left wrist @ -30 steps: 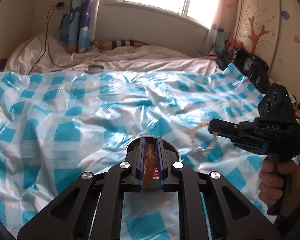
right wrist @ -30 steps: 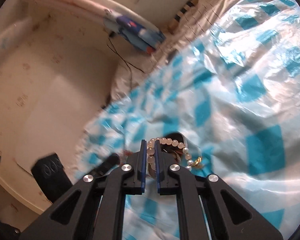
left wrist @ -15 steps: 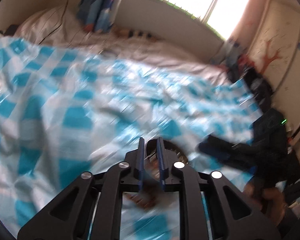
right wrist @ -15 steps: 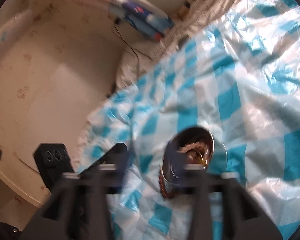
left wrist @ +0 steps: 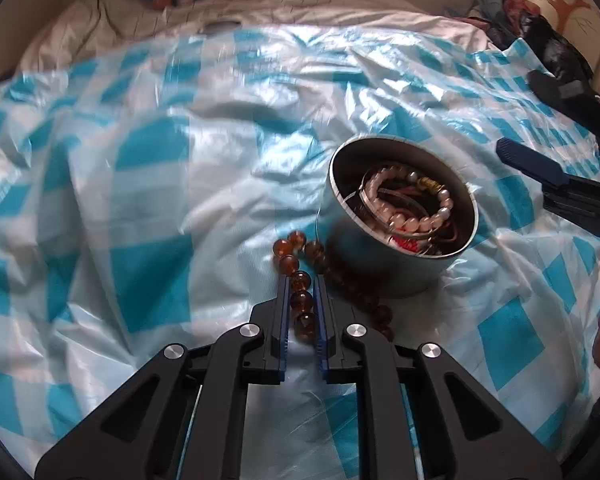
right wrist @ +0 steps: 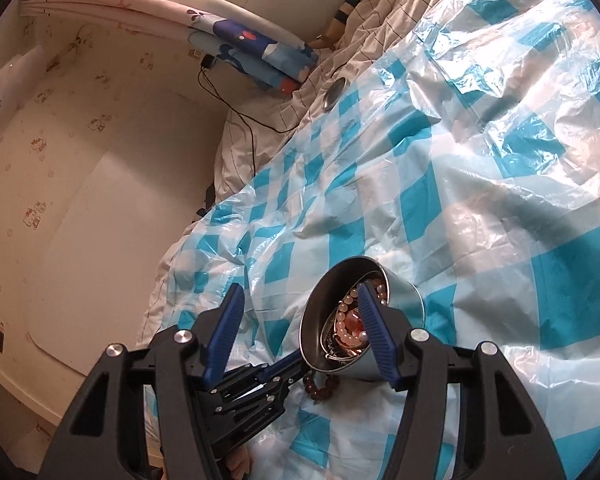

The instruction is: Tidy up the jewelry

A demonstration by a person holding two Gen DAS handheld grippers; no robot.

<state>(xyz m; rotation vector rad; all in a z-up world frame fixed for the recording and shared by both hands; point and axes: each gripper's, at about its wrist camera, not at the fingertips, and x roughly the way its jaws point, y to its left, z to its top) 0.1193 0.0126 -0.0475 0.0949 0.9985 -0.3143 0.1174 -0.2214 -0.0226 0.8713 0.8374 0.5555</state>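
Note:
A round metal tin (left wrist: 396,268) stands on the blue-checked plastic sheet and holds a pearl bracelet (left wrist: 410,220), metal bangles and other pieces. My left gripper (left wrist: 301,280) is shut on an amber bead bracelet (left wrist: 300,276) that lies on the sheet against the tin's left side. My right gripper (right wrist: 298,294) is open and empty just above the tin (right wrist: 404,312); it shows at the right edge of the left wrist view (left wrist: 540,164). The left gripper (right wrist: 296,360) and the amber beads (right wrist: 320,386) show below the tin in the right wrist view.
The sheet (left wrist: 140,200) covers a bed with a white quilt (left wrist: 300,4) behind. A small metal lid (right wrist: 335,90) lies at the sheet's far edge. A black cable (right wrist: 236,116) runs down the wall. Dark bags (left wrist: 552,44) sit at the far right.
My right gripper has opened and let the pearl bracelet fall into the tin. My left gripper has come down with the amber bracelet beside the tin.

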